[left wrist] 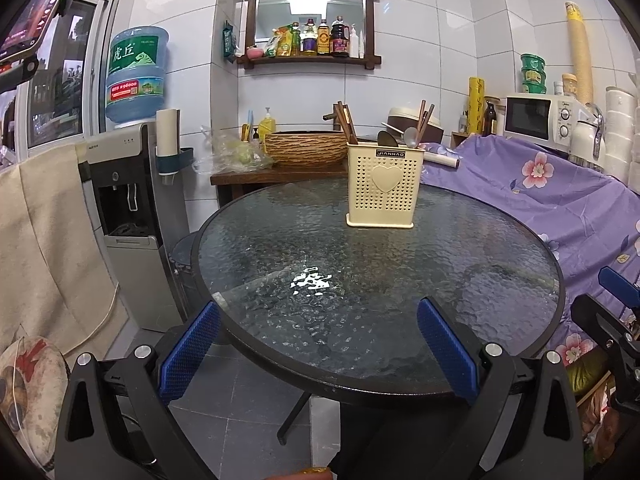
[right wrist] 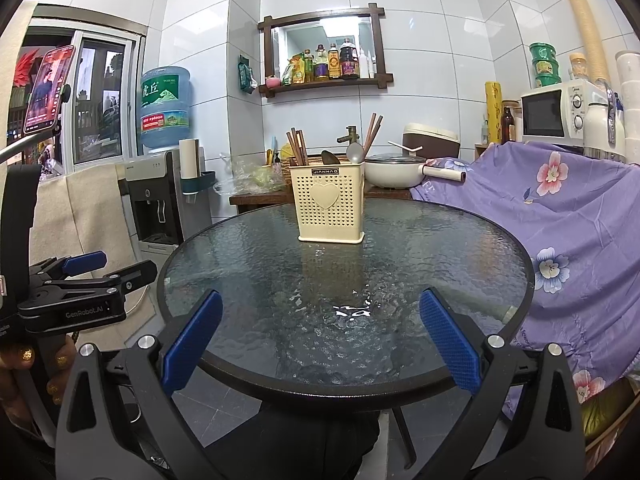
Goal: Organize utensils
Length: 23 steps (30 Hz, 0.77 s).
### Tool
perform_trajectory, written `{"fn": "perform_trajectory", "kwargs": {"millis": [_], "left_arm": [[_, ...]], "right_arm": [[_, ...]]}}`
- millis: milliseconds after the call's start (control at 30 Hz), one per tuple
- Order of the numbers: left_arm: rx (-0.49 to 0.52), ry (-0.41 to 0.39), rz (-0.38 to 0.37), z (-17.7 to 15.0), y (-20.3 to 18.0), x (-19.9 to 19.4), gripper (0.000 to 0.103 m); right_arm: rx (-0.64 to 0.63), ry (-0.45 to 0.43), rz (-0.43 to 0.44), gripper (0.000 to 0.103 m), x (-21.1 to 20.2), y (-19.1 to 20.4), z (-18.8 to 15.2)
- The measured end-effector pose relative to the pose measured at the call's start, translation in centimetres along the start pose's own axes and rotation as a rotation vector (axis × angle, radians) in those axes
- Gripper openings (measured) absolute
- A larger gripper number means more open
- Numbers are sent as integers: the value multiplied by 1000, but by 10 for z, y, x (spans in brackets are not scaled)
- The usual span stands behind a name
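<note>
Both the left hand-held gripper (left wrist: 318, 338) and right hand-held gripper (right wrist: 320, 336) hang released and empty over the glass worktop (left wrist: 500, 280); the cream utensil holder (left wrist: 385, 190) stands upright, holding chopsticks (left wrist: 346, 122) and spoons (left wrist: 411, 136).

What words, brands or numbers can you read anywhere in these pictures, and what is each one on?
"JIANHAO": black label on the cream perforated plastic utensil holder.
"虎丘": green label on the blue water jug.
"GenRobot.AI": black body of the left claw.
Too small or blurred: the jug's red strip, the bottles on the wooden wall shelf, the white microwave dials, the phone screen.
</note>
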<state>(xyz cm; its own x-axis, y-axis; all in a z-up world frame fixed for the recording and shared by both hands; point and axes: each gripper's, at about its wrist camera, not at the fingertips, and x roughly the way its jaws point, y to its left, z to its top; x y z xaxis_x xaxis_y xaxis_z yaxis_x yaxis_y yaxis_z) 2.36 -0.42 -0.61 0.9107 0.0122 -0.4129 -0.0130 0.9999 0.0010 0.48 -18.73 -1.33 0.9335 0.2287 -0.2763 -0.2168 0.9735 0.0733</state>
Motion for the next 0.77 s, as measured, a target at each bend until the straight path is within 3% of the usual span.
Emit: {"fn": "perform_trajectory", "kwargs": {"millis": [767], "left_arm": [[-16,-22,9,-8,1,-6,97]], "right_arm": [[22,3,-25,97,-3,-1,-2]]}}
